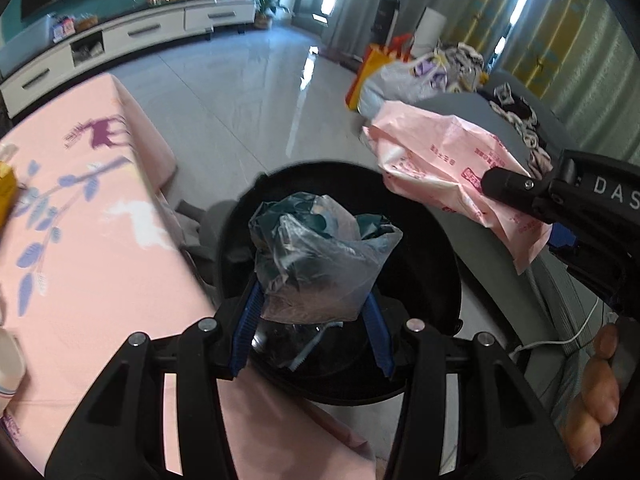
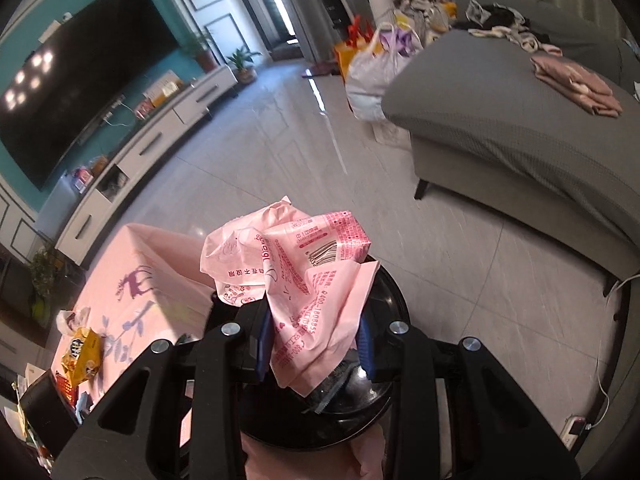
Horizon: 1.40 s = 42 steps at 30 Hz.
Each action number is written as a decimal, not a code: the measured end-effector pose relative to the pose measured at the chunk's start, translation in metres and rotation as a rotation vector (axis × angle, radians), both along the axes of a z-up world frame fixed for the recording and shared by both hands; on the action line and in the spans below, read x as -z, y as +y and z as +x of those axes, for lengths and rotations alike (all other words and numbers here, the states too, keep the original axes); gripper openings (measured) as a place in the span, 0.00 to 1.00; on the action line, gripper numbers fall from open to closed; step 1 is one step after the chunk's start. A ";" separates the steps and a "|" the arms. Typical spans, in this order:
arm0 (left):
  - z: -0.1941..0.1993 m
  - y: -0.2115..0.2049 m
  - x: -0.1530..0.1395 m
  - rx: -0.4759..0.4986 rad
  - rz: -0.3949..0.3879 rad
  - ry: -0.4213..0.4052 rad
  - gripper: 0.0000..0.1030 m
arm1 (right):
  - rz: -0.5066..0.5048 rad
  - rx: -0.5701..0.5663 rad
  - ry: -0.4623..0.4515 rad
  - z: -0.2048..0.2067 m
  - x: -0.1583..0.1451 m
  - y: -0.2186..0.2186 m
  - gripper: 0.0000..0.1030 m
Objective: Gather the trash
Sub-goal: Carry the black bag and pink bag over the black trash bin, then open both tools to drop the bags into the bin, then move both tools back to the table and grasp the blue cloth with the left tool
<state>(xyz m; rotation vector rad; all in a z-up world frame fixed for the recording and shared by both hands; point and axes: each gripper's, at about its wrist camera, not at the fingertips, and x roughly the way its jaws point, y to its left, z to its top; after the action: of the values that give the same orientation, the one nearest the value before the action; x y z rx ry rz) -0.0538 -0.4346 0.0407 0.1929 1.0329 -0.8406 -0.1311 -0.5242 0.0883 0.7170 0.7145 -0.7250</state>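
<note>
My left gripper (image 1: 314, 300) is shut on a crumpled clear plastic bag (image 1: 320, 256) with dark green scraps inside. It hangs right over the open black round bin (image 1: 432, 240) on the floor. My right gripper (image 2: 314, 334) is shut on a crumpled pink printed wrapper (image 2: 296, 272), also above the black bin (image 2: 390, 304). In the left wrist view the pink wrapper (image 1: 444, 172) and the right gripper's black body show at the right, beside the bin. A hand (image 1: 596, 392) shows at the lower right edge.
A table with a pink printed cloth (image 1: 92, 216) stands left of the bin; a yellow snack packet (image 2: 82, 354) and other litter lie on it. A grey sofa (image 2: 520, 128) with clothes is at the right. Full bags (image 2: 372, 76) stand beyond it. A white TV cabinet (image 2: 152, 148) lines the far wall.
</note>
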 end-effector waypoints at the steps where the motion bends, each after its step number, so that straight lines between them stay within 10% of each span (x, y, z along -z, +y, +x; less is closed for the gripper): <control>1: 0.001 -0.003 0.004 0.005 0.009 0.009 0.48 | 0.009 0.002 0.011 0.002 0.004 -0.001 0.34; 13: 0.001 -0.026 0.036 0.078 0.099 0.060 0.50 | 0.064 0.045 0.145 0.018 0.033 -0.018 0.40; 23: -0.003 -0.009 0.009 0.077 0.051 -0.001 0.87 | -0.019 0.059 0.093 0.012 0.006 -0.006 0.76; 32: 0.016 0.075 -0.044 -0.104 -0.058 -0.105 0.97 | -0.181 0.016 0.003 0.017 -0.040 0.034 0.97; 42: 0.029 0.226 -0.116 -0.387 -0.159 -0.237 0.97 | -0.320 -0.156 -0.167 0.039 -0.097 0.119 0.97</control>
<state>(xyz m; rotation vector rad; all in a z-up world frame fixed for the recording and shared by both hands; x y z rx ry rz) -0.0249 -0.2087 0.1564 -0.0429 0.7444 -0.5293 -0.0921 -0.4053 0.1855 0.4184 0.4812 -0.6101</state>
